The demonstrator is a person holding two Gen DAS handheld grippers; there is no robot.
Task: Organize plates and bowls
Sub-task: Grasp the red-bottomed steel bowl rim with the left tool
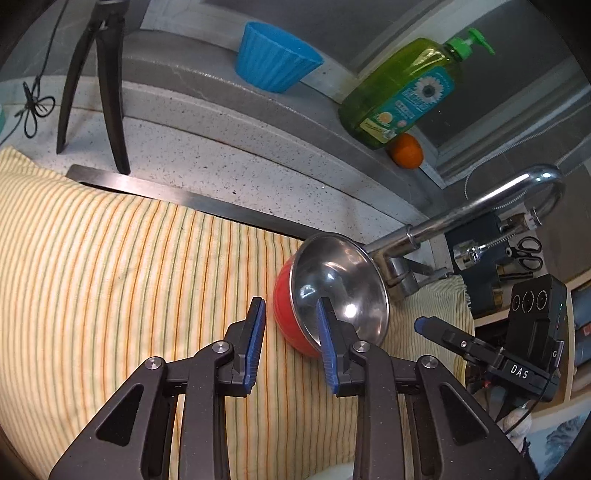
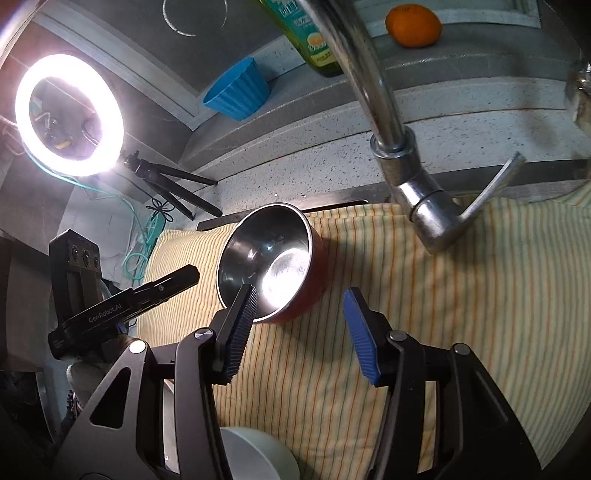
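Observation:
A steel bowl with a red outside (image 1: 334, 291) (image 2: 273, 262) rests tilted on a yellow striped cloth (image 1: 110, 266) (image 2: 424, 295) spread over the sink. My left gripper (image 1: 290, 317) is open and empty, its right finger in front of the bowl's rim. My right gripper (image 2: 299, 299) is open and empty, its left finger in front of the bowl's near rim. A pale round dish (image 2: 255, 458) shows at the bottom of the right wrist view. A blue ribbed bowl (image 1: 275, 55) (image 2: 238, 90) stands on the ledge behind.
A steel faucet (image 1: 461, 218) (image 2: 402, 155) arches over the cloth just right of the bowl. A green soap bottle (image 1: 399, 92) and an orange (image 1: 406, 149) (image 2: 413, 24) sit on the ledge. A lit ring light (image 2: 68, 114) on a black tripod (image 1: 99, 81) stands at left.

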